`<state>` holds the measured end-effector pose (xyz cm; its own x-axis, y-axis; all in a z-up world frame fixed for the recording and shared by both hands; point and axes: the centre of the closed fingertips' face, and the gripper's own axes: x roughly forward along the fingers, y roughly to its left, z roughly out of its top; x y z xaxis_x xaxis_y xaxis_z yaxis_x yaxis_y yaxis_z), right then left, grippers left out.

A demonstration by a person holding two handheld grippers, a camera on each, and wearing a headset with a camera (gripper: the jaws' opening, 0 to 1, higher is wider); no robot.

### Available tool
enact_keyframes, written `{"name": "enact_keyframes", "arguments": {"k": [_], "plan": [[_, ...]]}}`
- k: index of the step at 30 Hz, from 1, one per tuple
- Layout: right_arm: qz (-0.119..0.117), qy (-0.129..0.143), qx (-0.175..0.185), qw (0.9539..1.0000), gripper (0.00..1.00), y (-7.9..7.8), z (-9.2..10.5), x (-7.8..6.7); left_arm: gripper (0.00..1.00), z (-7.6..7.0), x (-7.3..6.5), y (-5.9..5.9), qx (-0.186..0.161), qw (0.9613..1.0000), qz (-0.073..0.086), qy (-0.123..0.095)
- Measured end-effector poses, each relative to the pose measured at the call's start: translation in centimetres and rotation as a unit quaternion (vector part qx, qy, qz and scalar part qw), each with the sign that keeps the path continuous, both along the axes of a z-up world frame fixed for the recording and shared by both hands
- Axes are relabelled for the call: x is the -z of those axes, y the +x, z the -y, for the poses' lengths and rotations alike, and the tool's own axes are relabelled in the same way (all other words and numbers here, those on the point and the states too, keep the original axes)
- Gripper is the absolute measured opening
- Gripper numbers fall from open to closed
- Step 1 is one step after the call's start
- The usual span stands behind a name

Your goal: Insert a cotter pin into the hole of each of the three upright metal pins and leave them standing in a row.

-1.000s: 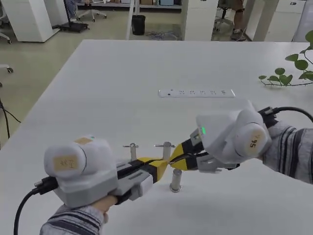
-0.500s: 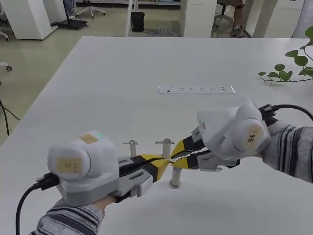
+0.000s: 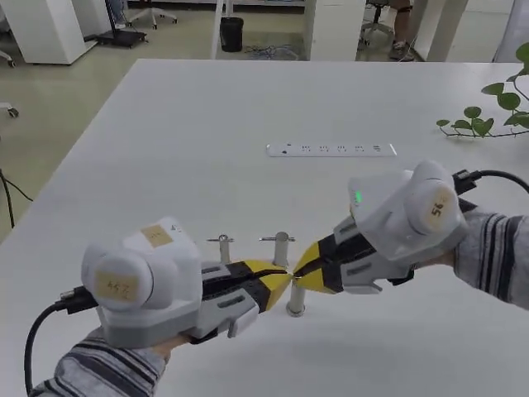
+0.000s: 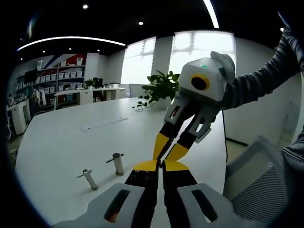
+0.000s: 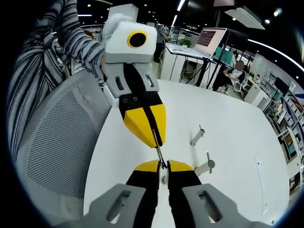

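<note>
Now the left hand-held gripper and right hand-held gripper had drawn tip to tip, closer than half a second before, just above the front pin standing on the table. Each had its jaws closed on the cotter pin, a thin grey wire bridging both tips; the rear pins carried crossbars.
</note>
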<state>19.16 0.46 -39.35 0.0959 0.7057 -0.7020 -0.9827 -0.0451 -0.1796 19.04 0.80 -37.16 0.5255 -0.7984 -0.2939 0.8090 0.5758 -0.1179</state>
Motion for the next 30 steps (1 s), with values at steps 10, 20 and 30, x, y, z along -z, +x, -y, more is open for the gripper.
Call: {"name": "enact_keyframes", "arguments": {"k": [10, 20, 30], "plan": [[0.007, -0.008, -0.008, 0.9999, 0.0, -0.3, 0.2, -0.2, 0.0, -0.2, 0.1, 0.0, 0.004, 1.0, 0.001, -0.001], [0.049, -0.044, -0.043, 0.9969, 0.0, -0.5, 0.8, 0.1, 0.02, -0.2, 1.0, 0.2, 0.004, 0.9997, 0.007, 0.022], [0.064, -0.06, -0.027, 0.9958, 0.0, 0.6, 2.5, 0.8, 0.18, 0.3, 2.3, 0.9, -0.003, 0.9985, 0.018, 0.051]]}}
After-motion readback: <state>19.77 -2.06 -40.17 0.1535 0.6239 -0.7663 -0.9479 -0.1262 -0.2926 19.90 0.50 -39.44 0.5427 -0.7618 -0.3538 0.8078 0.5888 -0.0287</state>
